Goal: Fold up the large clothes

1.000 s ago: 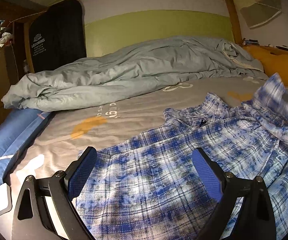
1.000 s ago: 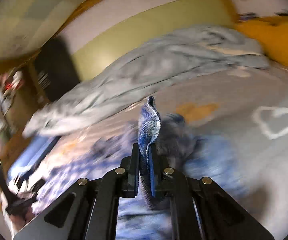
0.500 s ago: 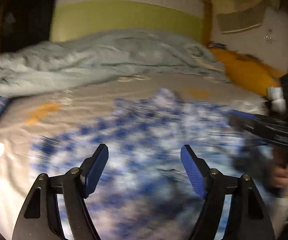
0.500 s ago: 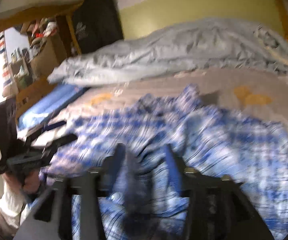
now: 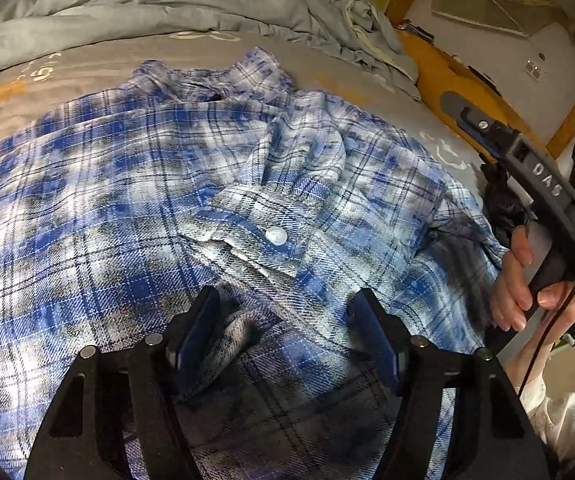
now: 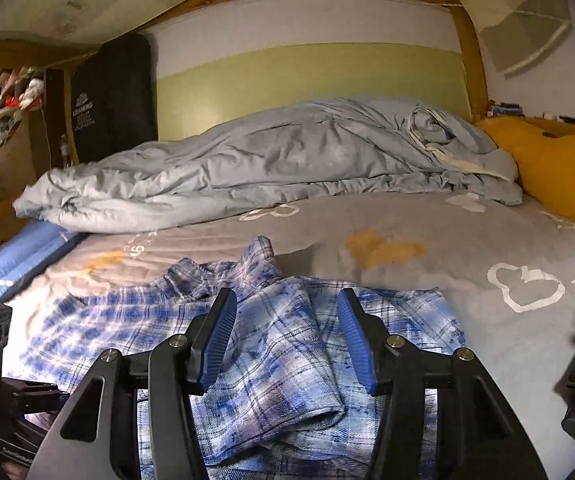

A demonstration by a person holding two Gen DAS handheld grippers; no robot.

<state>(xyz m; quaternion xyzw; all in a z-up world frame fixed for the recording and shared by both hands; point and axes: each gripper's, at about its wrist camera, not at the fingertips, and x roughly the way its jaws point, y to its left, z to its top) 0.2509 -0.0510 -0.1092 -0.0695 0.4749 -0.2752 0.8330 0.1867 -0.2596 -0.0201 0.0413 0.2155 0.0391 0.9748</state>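
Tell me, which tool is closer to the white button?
Left. The left tool hangs open just below the button on the shirt. The right tool sits farther right.

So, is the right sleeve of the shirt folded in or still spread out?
Folded in: the sleeve lies across the shirt body, its buttoned cuff on top. Both grippers are open.

Dim indoor light; a bright patch washes out the near-left cloth of the plaid shirt (image 6: pixel 67 320) in the right wrist view; dark shadow pools under the left gripper (image 5: pixel 287 332); both frames sharp at centre, strongly bowed and vignetted black at the corners.
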